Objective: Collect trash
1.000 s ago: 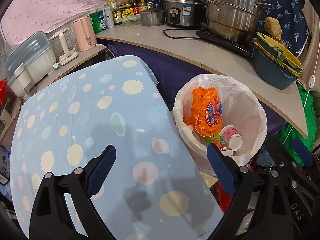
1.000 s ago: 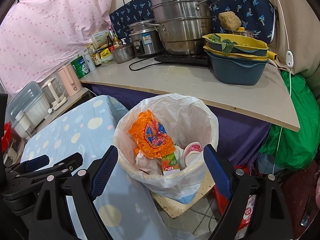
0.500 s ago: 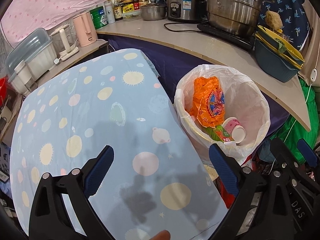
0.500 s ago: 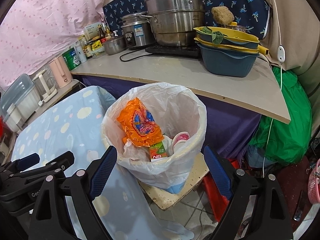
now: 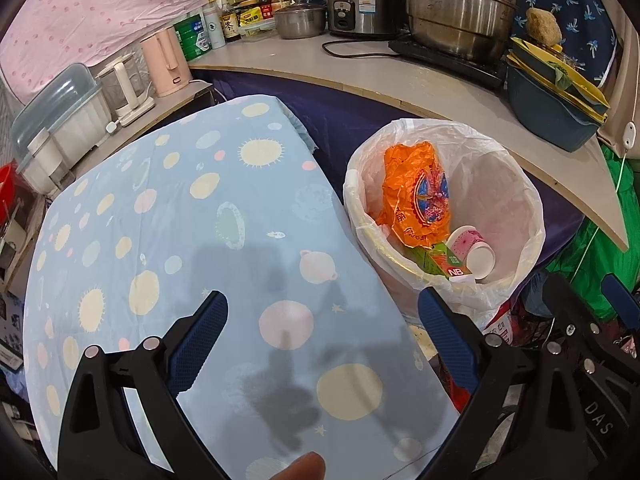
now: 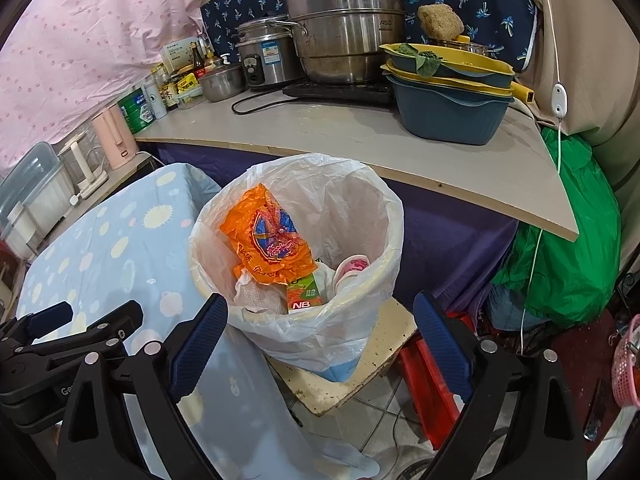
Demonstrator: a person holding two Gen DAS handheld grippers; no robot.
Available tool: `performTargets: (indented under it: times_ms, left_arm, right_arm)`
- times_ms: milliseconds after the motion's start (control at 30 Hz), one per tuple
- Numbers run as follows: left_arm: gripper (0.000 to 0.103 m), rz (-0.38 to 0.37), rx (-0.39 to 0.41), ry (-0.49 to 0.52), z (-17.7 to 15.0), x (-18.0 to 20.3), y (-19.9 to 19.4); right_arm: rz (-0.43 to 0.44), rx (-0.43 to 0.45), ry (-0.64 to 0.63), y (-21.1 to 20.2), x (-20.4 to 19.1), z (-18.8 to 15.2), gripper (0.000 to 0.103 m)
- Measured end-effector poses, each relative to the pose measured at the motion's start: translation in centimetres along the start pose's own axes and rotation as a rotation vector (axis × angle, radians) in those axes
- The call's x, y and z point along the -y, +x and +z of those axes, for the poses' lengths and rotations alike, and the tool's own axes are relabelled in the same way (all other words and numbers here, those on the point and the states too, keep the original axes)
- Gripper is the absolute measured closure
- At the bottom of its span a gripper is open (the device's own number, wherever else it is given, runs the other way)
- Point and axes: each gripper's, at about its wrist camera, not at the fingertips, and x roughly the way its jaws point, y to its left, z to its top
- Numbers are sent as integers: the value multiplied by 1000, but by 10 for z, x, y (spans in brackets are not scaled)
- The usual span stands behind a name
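A trash bin lined with a white bag (image 5: 516,184) (image 6: 360,200) stands right of the table. Inside lie an orange snack wrapper (image 5: 416,192) (image 6: 268,240), a green NB carton (image 5: 444,262) (image 6: 304,292), a pink paper cup (image 5: 474,248) (image 6: 350,268) and crumpled white paper (image 6: 256,296). My left gripper (image 5: 322,324) is open and empty above the table's near right part. My right gripper (image 6: 320,328) is open and empty, just in front of the bin.
The table wears a light blue cloth with pastel dots (image 5: 160,220) (image 6: 100,248). A counter (image 5: 400,76) (image 6: 360,132) behind holds pots, a rice cooker, stacked basins, bottles and kettles. A green bag (image 6: 568,248) and red stool (image 6: 428,376) sit right of the bin.
Both grippers have drawn back a little from the bin and table, still open and empty. A fingertip now shows at the bottom of the left wrist view.
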Motion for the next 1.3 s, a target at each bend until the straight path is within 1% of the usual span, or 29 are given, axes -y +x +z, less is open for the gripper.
performTargets:
  times_ms: [400, 833, 867, 900, 1300]
  left_arm:
    - [11, 9, -6, 21, -2, 9, 4]
    - [11, 23, -14, 24, -5, 11, 6]
    - [11, 22, -16, 22, -6, 11, 6]
    - [11, 26, -16, 21, -5, 11, 7]
    - [11, 24, -16, 16, -5, 9, 6]
  right_arm:
    - [-14, -7, 14, 4, 8, -3, 13]
    - [-39, 5, -30, 6, 8, -5, 12]
    - [-39, 5, -31, 6, 8, -5, 12]
    - [-43, 6, -30, 6, 8, -4, 6]
    - [-38, 10, -29, 5, 7, -5, 6]
